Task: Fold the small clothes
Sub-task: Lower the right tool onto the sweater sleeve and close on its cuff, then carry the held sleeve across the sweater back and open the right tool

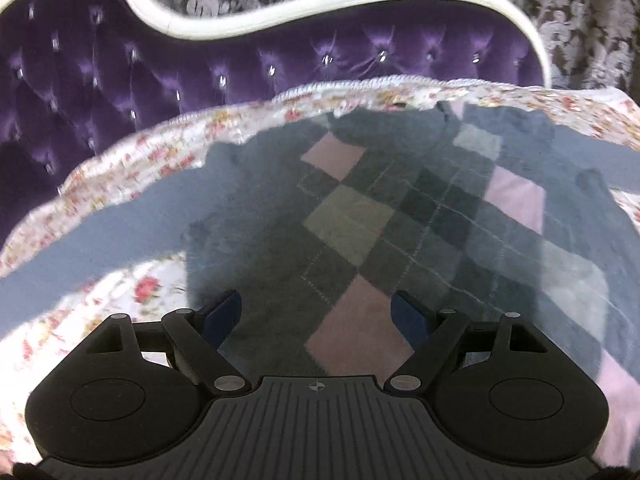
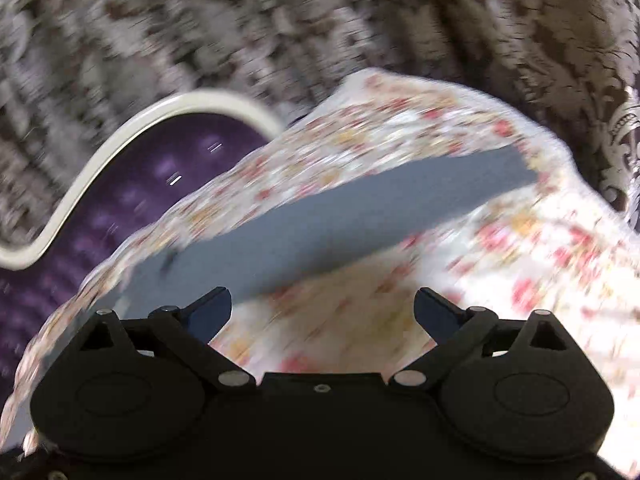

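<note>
The left gripper (image 1: 316, 312) hangs over the sweater (image 1: 400, 216) with fingers spread wide, holding nothing. The argyle sweater lies flat on the floral sheet (image 1: 132, 280), one sleeve (image 1: 100, 232) stretched left. The right gripper (image 2: 322, 312), also wide and empty, faces the other sleeve (image 2: 340, 224). Beyond stands the purple headboard (image 1: 120, 80).

Bed with a white floral-print quilted bedspread (image 1: 132, 296) covering the mattress. Deep purple button-tufted velvet headboard (image 1: 120, 80) with a curved cream frame (image 1: 224, 28) standing behind it. Brown-and-grey damask wall covering (image 2: 360, 20) rising beyond; it is showing blurred in the right wrist view.
</note>
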`<state>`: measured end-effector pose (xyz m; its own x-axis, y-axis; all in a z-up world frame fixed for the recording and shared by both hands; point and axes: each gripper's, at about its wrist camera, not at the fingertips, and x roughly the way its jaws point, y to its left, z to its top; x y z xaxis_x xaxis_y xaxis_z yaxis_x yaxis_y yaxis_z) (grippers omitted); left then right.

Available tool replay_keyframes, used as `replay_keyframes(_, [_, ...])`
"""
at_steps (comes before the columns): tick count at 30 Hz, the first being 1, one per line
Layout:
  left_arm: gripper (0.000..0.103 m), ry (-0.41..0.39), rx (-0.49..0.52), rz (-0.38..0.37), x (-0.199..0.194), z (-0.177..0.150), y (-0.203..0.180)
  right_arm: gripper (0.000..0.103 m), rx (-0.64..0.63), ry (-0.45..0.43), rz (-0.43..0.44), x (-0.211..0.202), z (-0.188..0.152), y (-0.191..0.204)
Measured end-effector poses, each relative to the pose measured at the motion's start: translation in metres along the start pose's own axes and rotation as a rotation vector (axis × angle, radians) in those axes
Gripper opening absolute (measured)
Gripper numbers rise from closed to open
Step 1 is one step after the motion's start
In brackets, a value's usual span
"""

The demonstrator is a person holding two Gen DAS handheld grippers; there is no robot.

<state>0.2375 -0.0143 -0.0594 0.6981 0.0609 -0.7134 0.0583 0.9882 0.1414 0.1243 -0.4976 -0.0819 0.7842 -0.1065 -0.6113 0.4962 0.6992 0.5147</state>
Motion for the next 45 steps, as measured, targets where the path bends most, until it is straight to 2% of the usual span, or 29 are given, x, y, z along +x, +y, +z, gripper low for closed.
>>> replay_keyframes(2, [0.082,0.025,-0.017,-0.006,0.013,-0.001,0.001,0.099,0.056,-0.014,0.010,0.013,0.010,-0.017])
replay_keyframes(5, [0.083,-0.031,-0.042,-0.035,0.015,-0.009,0.003,0.099,0.136,-0.033,0.014,0.030,0.017,-0.041])
replay_keyframes(9, [0.089,-0.073,-0.041,-0.049,0.016,-0.018,0.005,0.101,0.213,-0.057,0.031,0.048,0.020,-0.066])
replay_keyframes(11, [0.090,-0.088,-0.050,-0.058,0.016,-0.020,0.007,0.103,0.210,-0.103,0.055,0.049,0.022,-0.071])
replay_keyframes(20, [0.097,-0.078,-0.054,-0.069,0.022,-0.017,0.006,0.102,0.282,-0.175,0.056,0.075,0.048,-0.089])
replay_keyframes(21, [0.097,-0.077,-0.052,-0.070,0.023,-0.018,0.006,0.096,0.279,-0.179,0.045,0.078,0.050,-0.089])
replay_keyframes(22, [0.097,-0.077,-0.052,-0.071,0.023,-0.018,0.007,0.078,0.269,-0.174,0.019,0.080,0.053,-0.087])
replay_keyframes(23, [0.097,-0.076,-0.052,-0.073,0.023,-0.017,0.007,0.064,0.249,-0.191,-0.024,0.081,0.056,-0.086])
replay_keyframes(24, [0.097,-0.075,-0.053,-0.076,0.023,-0.017,0.008,0.032,0.234,-0.177,-0.069,0.082,0.058,-0.085])
replay_keyframes(25, [0.097,-0.073,-0.052,-0.078,0.023,-0.017,0.008,0.012,0.227,-0.149,-0.106,0.085,0.060,-0.086])
replay_keyframes(28, [0.095,-0.057,-0.056,-0.105,0.024,-0.013,0.013,0.011,0.207,-0.147,-0.135,0.080,0.064,-0.082])
replay_keyframes(32, [0.089,-0.038,-0.087,-0.137,0.019,-0.009,0.025,0.011,0.062,-0.181,-0.161,0.060,0.081,-0.042])
replay_keyframes(36, [0.087,-0.038,-0.110,-0.119,0.008,-0.010,0.039,0.011,-0.070,-0.222,-0.113,0.036,0.104,0.017])
replay_keyframes(41, [0.087,-0.064,-0.147,-0.102,-0.010,-0.016,0.064,0.011,-0.258,-0.231,0.007,0.018,0.116,0.125])
replay_keyframes(45, [0.087,-0.067,-0.172,-0.087,-0.018,-0.021,0.086,0.011,-0.394,-0.208,0.142,0.019,0.102,0.224])
